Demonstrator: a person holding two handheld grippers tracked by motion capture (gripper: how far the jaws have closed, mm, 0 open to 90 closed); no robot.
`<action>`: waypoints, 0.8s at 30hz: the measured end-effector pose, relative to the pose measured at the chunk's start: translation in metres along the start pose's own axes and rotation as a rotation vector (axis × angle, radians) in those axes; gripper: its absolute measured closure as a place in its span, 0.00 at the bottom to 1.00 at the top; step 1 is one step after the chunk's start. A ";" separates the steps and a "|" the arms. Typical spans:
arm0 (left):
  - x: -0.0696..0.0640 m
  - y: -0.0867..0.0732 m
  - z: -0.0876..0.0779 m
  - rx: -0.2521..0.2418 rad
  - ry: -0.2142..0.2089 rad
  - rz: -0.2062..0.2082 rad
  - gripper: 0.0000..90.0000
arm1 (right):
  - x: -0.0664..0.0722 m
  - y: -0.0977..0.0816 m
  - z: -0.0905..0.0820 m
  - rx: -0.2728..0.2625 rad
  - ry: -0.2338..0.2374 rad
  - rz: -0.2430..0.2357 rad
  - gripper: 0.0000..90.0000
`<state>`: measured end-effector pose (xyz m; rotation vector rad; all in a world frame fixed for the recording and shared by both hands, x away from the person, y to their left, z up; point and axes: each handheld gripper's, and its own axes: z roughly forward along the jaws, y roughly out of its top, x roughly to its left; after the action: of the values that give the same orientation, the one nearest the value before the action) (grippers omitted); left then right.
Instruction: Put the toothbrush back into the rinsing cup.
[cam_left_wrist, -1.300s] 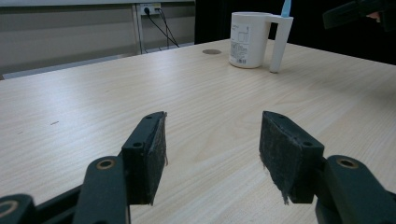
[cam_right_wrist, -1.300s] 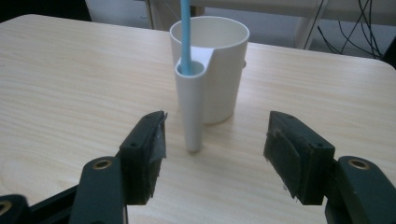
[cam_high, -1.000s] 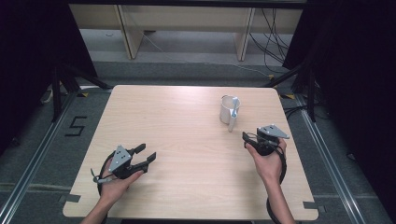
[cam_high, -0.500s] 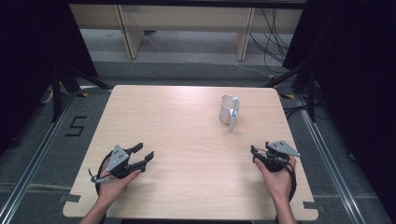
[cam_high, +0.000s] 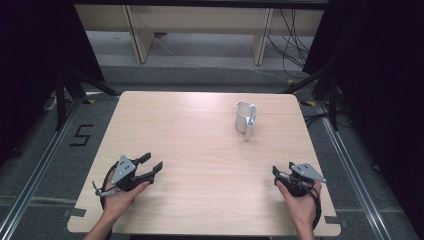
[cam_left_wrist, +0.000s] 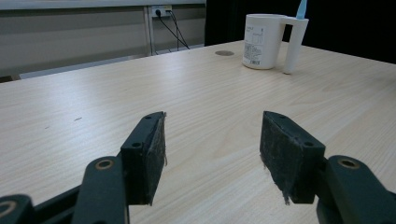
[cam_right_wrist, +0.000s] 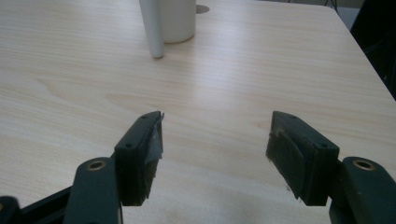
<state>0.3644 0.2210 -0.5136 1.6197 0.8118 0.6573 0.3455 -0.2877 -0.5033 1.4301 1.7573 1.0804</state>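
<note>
A white mug (cam_high: 245, 118) with a straight handle stands upright on the far right part of the wooden table (cam_high: 200, 150); something pale blue pokes out of it. The mug (cam_left_wrist: 264, 41) lies far ahead in the left gripper view, and its base and handle (cam_right_wrist: 168, 23) sit at the top of the right gripper view. My left gripper (cam_high: 151, 164) rests near the front left of the table, open, nothing between its pads (cam_left_wrist: 154, 156). My right gripper (cam_high: 283, 170) sits low near the front right edge, open and empty, well short of the mug.
Bare wood lies between both grippers and the mug. The table's right edge (cam_right_wrist: 369, 70) runs close beside the right gripper. Beyond the far edge are shelf legs, cables and a grey floor (cam_high: 200, 70). A "5" mark (cam_high: 80, 135) is on the floor at left.
My right gripper has drawn back from beside the mug toward the front right edge and sunk closer to the table. The left gripper and the mug stay put.
</note>
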 end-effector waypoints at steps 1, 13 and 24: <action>0.000 0.000 0.000 0.000 0.000 -0.002 0.44 | -0.002 -0.001 0.000 -0.007 0.008 -0.016 0.40; 0.000 -0.001 0.000 0.002 0.000 0.002 0.44 | -0.010 -0.012 -0.012 -0.021 -0.024 0.020 0.40; -0.001 -0.003 0.004 -0.026 -0.013 0.004 0.44 | -0.015 -0.018 -0.019 -0.071 -0.046 0.017 0.40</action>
<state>0.3668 0.2178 -0.5169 1.6013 0.7878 0.6564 0.3247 -0.3079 -0.5105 1.4185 1.6613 1.0995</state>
